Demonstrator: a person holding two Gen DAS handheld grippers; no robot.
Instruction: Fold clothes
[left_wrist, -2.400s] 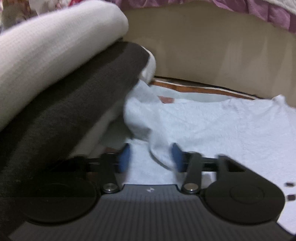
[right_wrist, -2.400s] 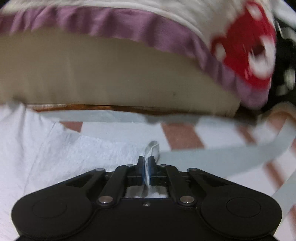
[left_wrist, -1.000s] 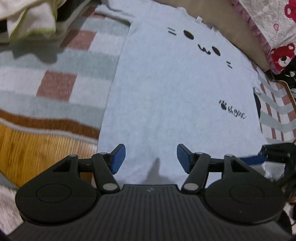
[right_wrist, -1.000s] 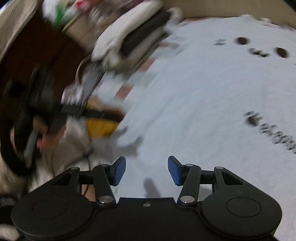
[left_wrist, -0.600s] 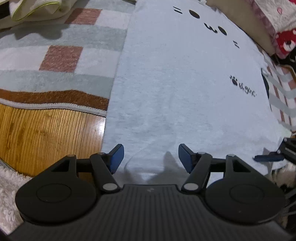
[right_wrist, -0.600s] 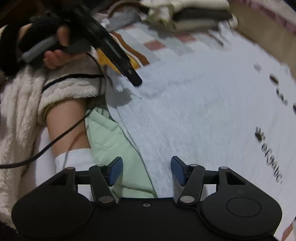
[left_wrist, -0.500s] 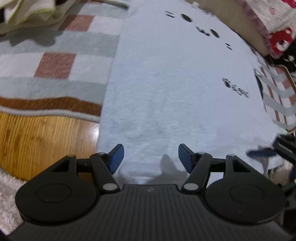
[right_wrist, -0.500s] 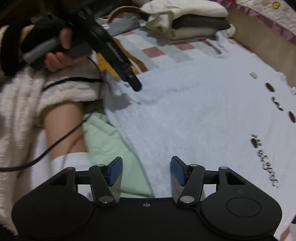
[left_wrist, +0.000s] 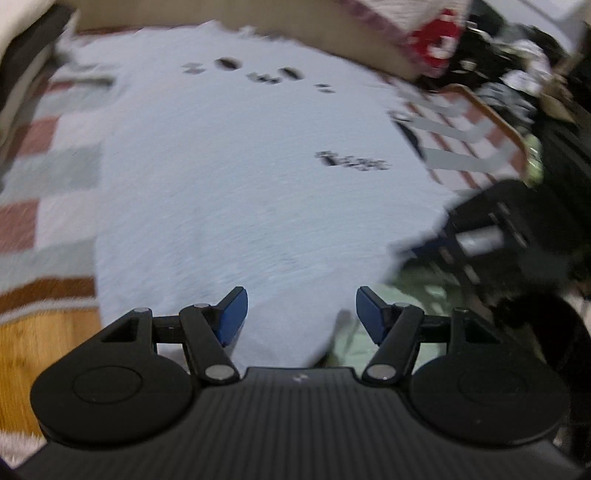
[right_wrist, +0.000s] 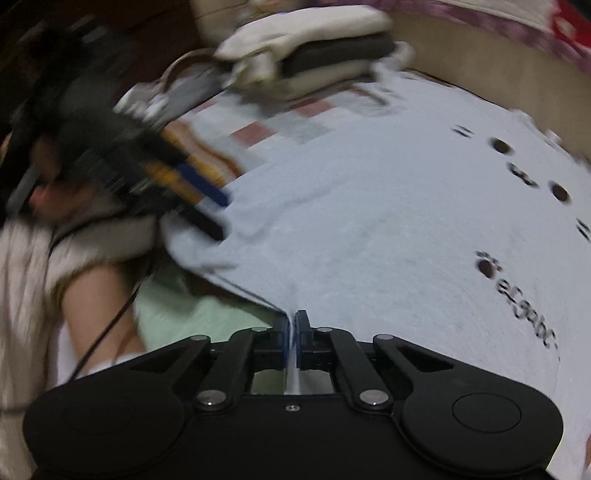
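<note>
A pale blue T-shirt (left_wrist: 240, 177) with a black cat face and paw print lies spread flat on a checked rug; it also fills the right wrist view (right_wrist: 388, 229). My left gripper (left_wrist: 298, 314) is open, its blue pads straddling the shirt's near hem. It shows blurred in the right wrist view (right_wrist: 218, 218), at the hem's left corner. My right gripper (right_wrist: 293, 332) is shut on the shirt's bottom hem edge, which runs between its pads. It shows as a dark blur in the left wrist view (left_wrist: 491, 236).
A stack of folded white and black clothes (right_wrist: 314, 51) sits at the rug's far left. The checked rug (left_wrist: 44, 170) ends at a wooden floor (left_wrist: 40, 332). A bed base (right_wrist: 480, 59) runs along the back. My legs and a green cloth (right_wrist: 177, 314) lie by the hem.
My right gripper has closed on the shirt's hem. My left gripper has swung right and down to the hem, still open. Earlier both were up at the collar end.
</note>
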